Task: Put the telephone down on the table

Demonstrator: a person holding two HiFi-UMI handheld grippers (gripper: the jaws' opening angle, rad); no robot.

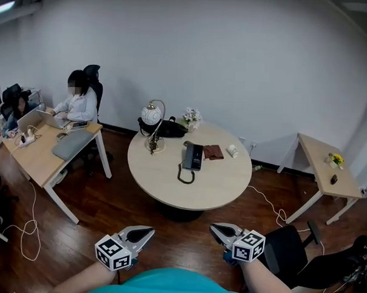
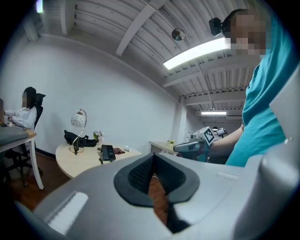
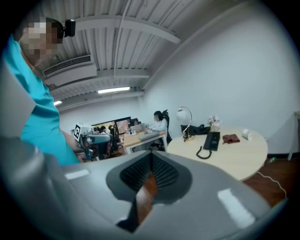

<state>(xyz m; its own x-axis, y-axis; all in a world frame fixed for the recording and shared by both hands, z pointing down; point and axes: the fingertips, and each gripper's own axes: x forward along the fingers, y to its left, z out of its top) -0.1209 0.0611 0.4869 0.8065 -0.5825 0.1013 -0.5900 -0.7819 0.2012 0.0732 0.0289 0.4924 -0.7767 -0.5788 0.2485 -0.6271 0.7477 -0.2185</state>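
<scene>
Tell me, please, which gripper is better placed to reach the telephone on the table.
Right, narrowly: the right gripper and left gripper are both shut, empty, short of the table, but the right looks nearer the telephone.

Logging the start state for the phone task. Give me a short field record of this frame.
telephone: lies on the round table, cord looped at its near end
left gripper: shut, empty, well short of the table
right gripper: shut, empty, well short of the table
also on table: lamp, black bag, flowers, brown cloth

Bright even light, fisheye-warped edges
</scene>
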